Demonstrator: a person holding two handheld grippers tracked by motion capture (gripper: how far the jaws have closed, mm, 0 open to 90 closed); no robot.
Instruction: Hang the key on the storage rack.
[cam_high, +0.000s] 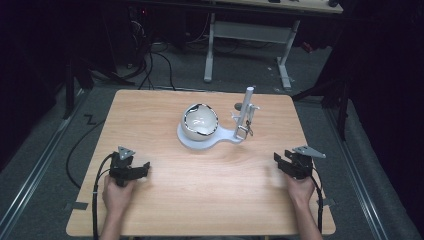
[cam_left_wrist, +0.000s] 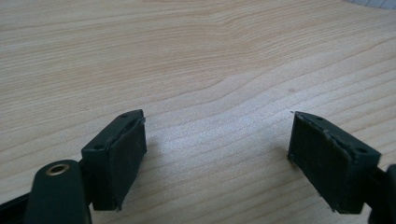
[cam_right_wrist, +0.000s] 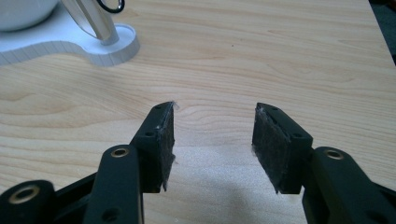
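High view: white bowl (cam_high: 200, 121) on its white base (cam_high: 225, 136) sits frame centre, upright post (cam_high: 244, 114) alongside; left gripper (cam_high: 142, 168) lower left, right gripper (cam_high: 280, 161) lower right. Left gripper view: jaws released over bare table (cam_left_wrist: 196, 56). Right gripper view: jaws released, base upper left

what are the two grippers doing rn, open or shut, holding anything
Left gripper: open, jaws wide apart over bare table, holding nothing.
Right gripper: open, nothing between the jaws, white stand base farther ahead.
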